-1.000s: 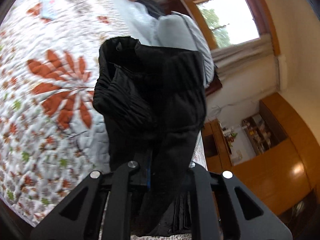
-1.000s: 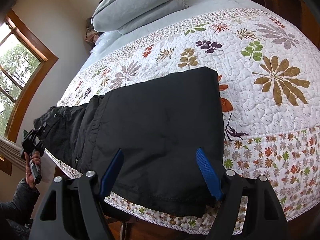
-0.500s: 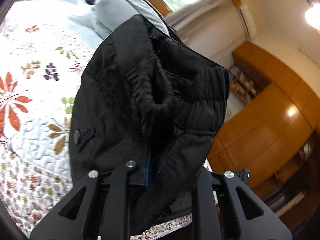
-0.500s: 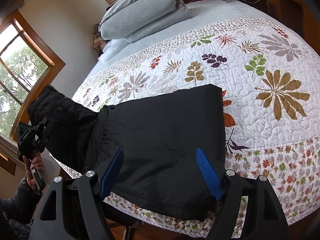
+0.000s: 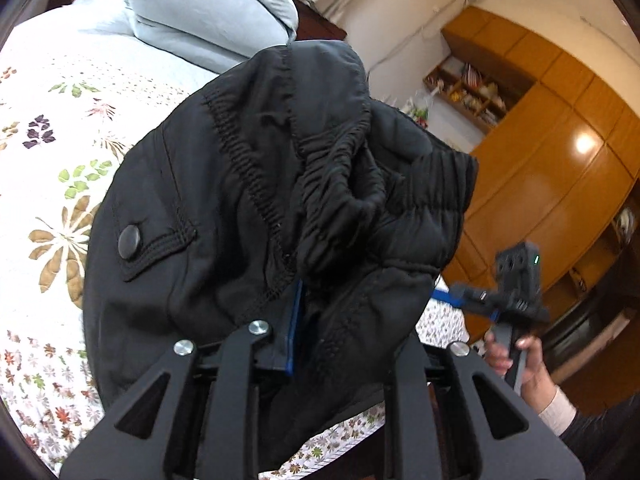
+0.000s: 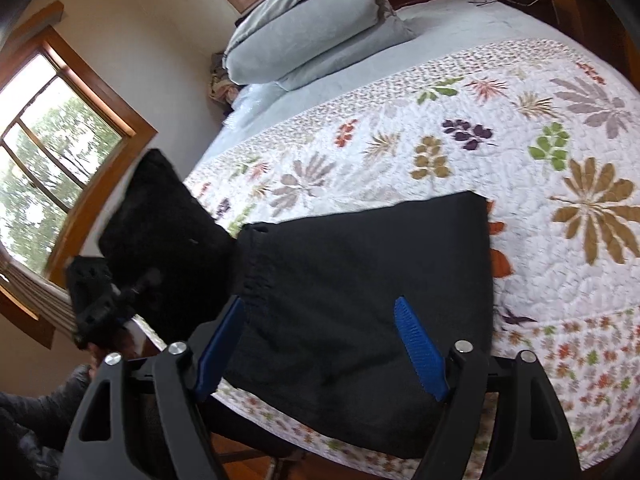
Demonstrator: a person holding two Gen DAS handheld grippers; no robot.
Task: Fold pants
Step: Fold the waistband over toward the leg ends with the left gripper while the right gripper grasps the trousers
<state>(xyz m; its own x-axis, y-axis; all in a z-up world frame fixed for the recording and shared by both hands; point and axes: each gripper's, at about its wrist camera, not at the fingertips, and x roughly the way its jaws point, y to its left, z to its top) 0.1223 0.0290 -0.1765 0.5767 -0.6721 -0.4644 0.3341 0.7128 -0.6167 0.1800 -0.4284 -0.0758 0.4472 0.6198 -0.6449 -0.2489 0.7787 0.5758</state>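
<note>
Change: waistband end of the black pants (image 5: 280, 200) has swung up from 9 o'clock toward the folded legs (image 6: 360, 300).
Left gripper (image 5: 296, 312): clamped on waistband.
Right gripper (image 6: 320, 336): fingers spread, empty, above the legs on the quilt (image 6: 540, 160).
Meaning: final fold likely underway.

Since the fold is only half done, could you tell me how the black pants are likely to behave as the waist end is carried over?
Likely floppy: the black pants bunch and droop around the left gripper. Probably light, since one pinch lifts the waist. The part on the quilt may drag, as the right gripper is open.
</note>
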